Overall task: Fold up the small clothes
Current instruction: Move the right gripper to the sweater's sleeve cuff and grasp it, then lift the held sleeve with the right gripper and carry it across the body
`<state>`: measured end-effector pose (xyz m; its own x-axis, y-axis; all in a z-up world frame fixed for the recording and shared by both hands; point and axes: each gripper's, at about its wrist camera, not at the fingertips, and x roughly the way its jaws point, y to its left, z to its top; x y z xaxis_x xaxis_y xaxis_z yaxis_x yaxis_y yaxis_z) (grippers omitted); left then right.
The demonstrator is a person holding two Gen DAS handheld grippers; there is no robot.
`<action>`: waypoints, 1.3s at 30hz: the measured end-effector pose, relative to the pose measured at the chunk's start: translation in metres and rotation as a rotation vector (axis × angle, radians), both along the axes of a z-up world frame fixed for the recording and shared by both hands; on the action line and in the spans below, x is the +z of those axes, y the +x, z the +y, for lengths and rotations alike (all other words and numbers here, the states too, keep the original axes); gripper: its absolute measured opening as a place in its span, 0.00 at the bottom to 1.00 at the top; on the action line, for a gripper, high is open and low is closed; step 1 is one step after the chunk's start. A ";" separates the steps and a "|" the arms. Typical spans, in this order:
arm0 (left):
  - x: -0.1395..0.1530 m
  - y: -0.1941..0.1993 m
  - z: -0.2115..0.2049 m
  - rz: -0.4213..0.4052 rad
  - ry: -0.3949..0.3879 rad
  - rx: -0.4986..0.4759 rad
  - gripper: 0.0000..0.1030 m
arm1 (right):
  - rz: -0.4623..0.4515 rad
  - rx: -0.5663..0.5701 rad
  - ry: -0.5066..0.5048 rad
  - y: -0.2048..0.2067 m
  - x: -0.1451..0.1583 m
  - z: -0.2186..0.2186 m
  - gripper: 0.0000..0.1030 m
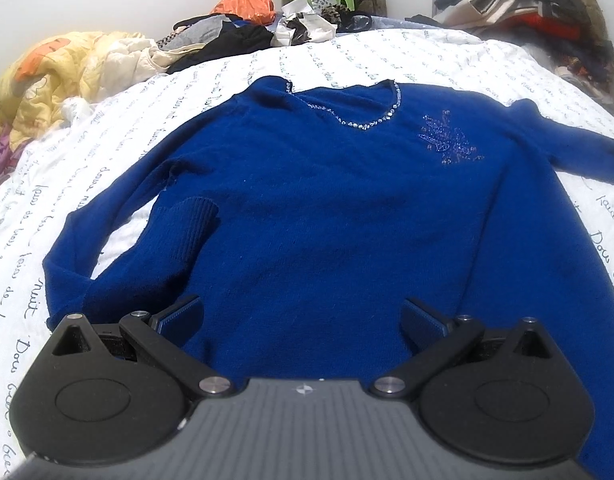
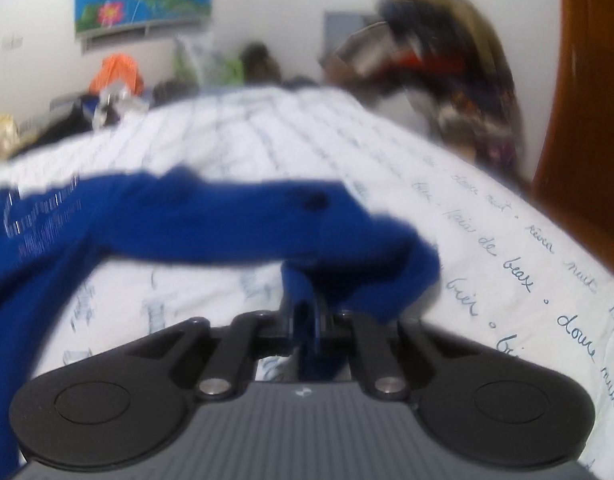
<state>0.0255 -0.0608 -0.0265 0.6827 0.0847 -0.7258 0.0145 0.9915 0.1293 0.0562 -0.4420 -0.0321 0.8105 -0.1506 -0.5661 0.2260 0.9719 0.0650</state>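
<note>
Folding step: right sleeve (image 2: pixel 211 220) goes across blue sweater (image 1: pixel 327 208), lying flat on bed (image 1: pixel 267 64).
Right tool (image 2: pixel 305 304): clenched on sleeve end; carry low, avoid bunching.
Left tool (image 1: pixel 303 316): released, hovering above hem; could pin body.

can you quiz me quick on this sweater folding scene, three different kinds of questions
1. True or false: the left gripper is shut on the sweater.
2. Which part does the right gripper hold? A the neckline, B a sleeve, C the bedspread
3. Fill in: the sweater lies spread on a white bedspread printed with dark ____.

Key
1. False: its jaws stand wide open above the lower body of the sweater.
2. B, the sleeve, pinched near its end and lifted off the bed.
3. Writing.
</note>
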 end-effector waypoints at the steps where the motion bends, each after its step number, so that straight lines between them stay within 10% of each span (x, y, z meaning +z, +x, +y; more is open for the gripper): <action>1: 0.000 0.000 0.000 0.001 0.001 0.000 1.00 | -0.015 -0.011 0.029 0.000 0.004 -0.009 0.08; 10: 0.001 -0.002 0.003 -0.001 0.009 0.002 1.00 | -0.137 -0.288 0.135 0.010 0.042 -0.131 0.08; 19: -0.001 0.001 0.005 0.012 0.010 0.010 1.00 | -0.023 -0.423 0.263 0.027 0.012 -0.211 0.14; 24: -0.001 0.002 0.005 0.012 0.020 0.004 1.00 | -0.046 -0.557 0.247 0.011 0.003 -0.212 0.87; 33: -0.001 0.004 -0.001 0.019 0.014 -0.009 1.00 | -0.236 -0.511 0.782 -0.032 -0.031 -0.223 0.86; 39: 0.002 0.002 -0.002 0.005 0.046 -0.018 1.00 | -0.325 -0.526 0.740 -0.003 -0.035 -0.228 0.80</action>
